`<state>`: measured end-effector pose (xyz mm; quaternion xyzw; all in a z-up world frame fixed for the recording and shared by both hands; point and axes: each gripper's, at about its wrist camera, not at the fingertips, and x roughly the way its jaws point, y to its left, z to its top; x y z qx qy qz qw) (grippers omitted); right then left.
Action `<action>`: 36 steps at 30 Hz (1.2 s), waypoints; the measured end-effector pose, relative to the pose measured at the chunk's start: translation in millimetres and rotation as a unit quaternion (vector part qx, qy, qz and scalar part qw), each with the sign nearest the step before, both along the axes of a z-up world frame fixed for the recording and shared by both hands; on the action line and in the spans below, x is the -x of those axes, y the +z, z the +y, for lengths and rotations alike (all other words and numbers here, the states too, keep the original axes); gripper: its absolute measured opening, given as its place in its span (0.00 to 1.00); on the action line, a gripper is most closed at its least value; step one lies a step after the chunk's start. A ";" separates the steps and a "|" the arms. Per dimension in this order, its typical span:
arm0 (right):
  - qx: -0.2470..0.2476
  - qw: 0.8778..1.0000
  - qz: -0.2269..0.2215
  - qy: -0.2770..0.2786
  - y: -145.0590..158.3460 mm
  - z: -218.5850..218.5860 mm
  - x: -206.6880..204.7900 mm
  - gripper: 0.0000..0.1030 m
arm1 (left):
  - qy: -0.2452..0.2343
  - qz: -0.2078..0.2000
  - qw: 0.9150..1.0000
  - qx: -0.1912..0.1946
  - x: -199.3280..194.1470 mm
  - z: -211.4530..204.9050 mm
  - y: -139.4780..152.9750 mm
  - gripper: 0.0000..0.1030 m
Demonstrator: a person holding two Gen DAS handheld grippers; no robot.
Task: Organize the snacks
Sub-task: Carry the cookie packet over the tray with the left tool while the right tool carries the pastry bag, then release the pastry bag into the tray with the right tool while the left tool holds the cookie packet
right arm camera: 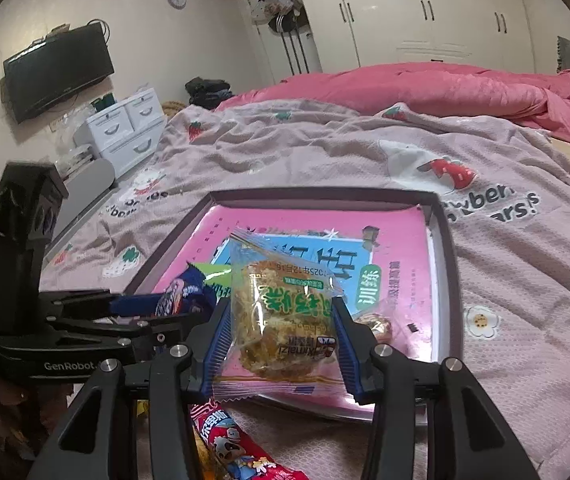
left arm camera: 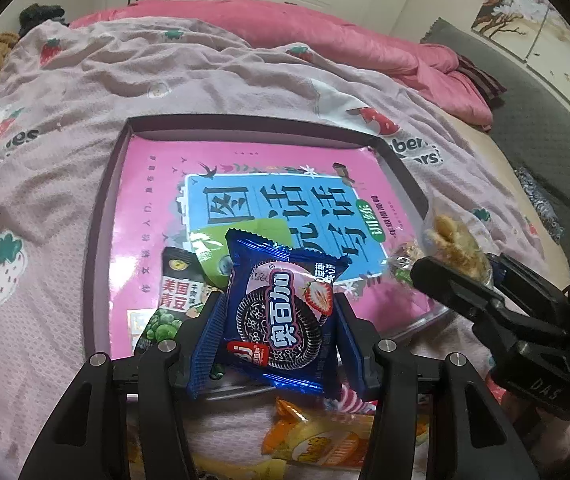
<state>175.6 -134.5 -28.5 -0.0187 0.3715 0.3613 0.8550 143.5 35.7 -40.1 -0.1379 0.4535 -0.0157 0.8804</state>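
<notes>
My left gripper (left arm camera: pixel 275 320) is shut on a blue cookie packet (left arm camera: pixel 281 312) and holds it over the near left part of a dark-rimmed tray (left arm camera: pixel 101 208) lined with a pink book. A green pea packet (left arm camera: pixel 173 300) and a light green packet (left arm camera: pixel 241 248) lie in the tray behind it. My right gripper (right arm camera: pixel 281 336) is shut on a clear packet with a brown pastry (right arm camera: pixel 281 316), held over the tray's near edge (right arm camera: pixel 451 280). A small wrapped candy (right arm camera: pixel 379 326) lies in the tray by the right finger. The right gripper also shows in the left view (left arm camera: pixel 457 280).
The tray sits on a bed with a strawberry-print blanket (left arm camera: pixel 65 120) and a pink quilt (right arm camera: pixel 425 84) behind. A red snack packet (right arm camera: pixel 237 448) and an orange-yellow packet (left arm camera: pixel 317 440) lie on the bed in front of the tray. White drawers (right arm camera: pixel 125 132) stand at the left.
</notes>
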 end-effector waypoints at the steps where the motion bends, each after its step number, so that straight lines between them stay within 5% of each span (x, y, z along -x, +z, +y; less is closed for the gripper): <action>1: 0.002 1.000 0.002 0.003 -1.7 1.2 0.1 0.46 | 0.000 0.000 1.000 -0.001 0.1 0.3 0.1 0.53; 19: 0.062 0.998 -0.010 -0.005 -18.2 14.9 -6.5 0.47 | -0.004 0.008 1.000 -0.019 -2.1 -1.5 -2.2 0.53; 36: 0.064 0.998 0.010 0.026 -30.7 24.5 -4.9 0.47 | -0.005 0.010 1.000 -0.015 -3.7 -1.4 -2.4 0.53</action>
